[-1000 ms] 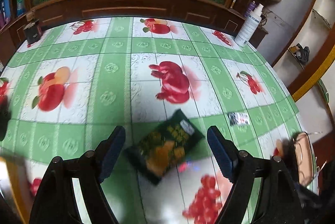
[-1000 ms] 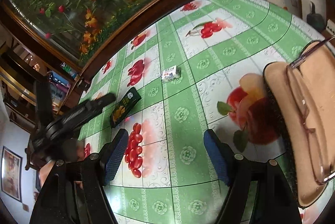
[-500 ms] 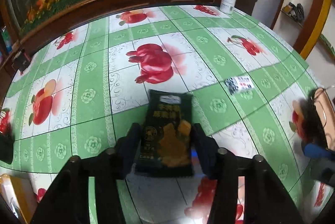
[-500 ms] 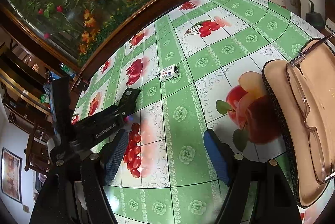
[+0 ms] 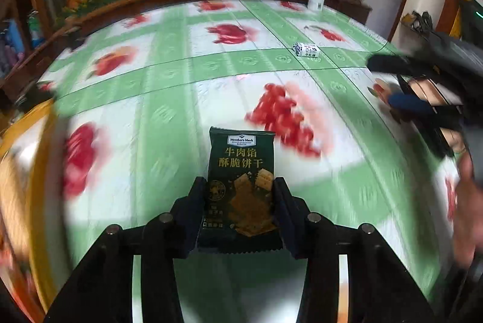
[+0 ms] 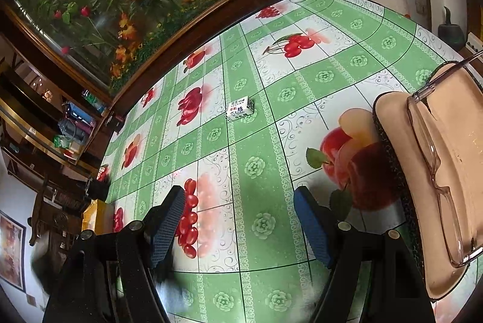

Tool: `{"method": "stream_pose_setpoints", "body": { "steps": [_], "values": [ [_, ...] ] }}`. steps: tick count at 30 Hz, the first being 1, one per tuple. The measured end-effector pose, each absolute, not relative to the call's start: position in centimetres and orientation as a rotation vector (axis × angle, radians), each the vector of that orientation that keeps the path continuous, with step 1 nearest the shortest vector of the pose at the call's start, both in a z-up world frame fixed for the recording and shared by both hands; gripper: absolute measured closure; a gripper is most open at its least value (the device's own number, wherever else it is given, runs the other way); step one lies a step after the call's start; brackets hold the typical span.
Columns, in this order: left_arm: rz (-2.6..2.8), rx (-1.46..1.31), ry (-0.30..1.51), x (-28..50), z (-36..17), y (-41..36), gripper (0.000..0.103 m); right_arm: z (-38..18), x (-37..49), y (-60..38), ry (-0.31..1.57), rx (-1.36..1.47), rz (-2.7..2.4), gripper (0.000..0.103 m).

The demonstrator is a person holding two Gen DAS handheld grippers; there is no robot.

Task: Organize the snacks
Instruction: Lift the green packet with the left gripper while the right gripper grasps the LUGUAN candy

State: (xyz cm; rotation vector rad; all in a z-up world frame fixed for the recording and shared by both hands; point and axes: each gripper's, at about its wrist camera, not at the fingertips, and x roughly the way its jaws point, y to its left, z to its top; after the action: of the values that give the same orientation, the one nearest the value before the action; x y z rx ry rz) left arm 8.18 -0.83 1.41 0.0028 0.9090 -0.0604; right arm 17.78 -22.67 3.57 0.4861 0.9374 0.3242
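— Tool status? 
— Left tool (image 5: 240,202) has just closed and is clamped on the dark green foil cracker packet (image 5: 241,181), above the green fruit-print worktop (image 5: 169,66). Right tool (image 6: 240,227) gapes empty. 
— Progress? 
— Early: small white candy packet (image 6: 240,109) lies unsorted. 
— Writing? 
— "Member's Mark", plus Chinese characters.

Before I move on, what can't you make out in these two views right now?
- Left wrist: the tablecloth is motion-blurred, so whether the cracker packet in the left claw clears it is unclear.
- Left wrist: right claw smeared, its state unreadable there.
- Both views: small white packet, print too small.
- Right wrist: tray cut by the edge.
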Motion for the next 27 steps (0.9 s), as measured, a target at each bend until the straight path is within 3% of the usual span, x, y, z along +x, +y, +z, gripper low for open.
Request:
{"method": "stream_pose_setpoints", "body": {
  "steps": [6,17,20,26,27],
  "values": [
    [-0.067,-0.029,0.862,6.4,1.6,0.3,0.060,4.1,18.3,-21.6,0.875,0.396,0.275,0.025],
    [-0.098,-0.076,0.872,7.2,1.5,1.6,0.060,4.3,27.1,-18.0,0.961,0.319,0.202,0.026],
    [-0.106,-0.100,0.879,7.4,1.6,1.9,0.060,3.5,28.9,-17.1,1.001,0.271,0.178,0.034],
    [-0.104,-0.097,0.879,7.5,1.6,1.9,0.060,2.0,30.0,-16.1,1.037,0.188,0.157,0.068],
    [-0.103,-0.095,0.878,7.5,1.6,1.8,0.060,2.0,29.8,-16.1,1.028,0.170,0.153,0.068]
  ]
}}
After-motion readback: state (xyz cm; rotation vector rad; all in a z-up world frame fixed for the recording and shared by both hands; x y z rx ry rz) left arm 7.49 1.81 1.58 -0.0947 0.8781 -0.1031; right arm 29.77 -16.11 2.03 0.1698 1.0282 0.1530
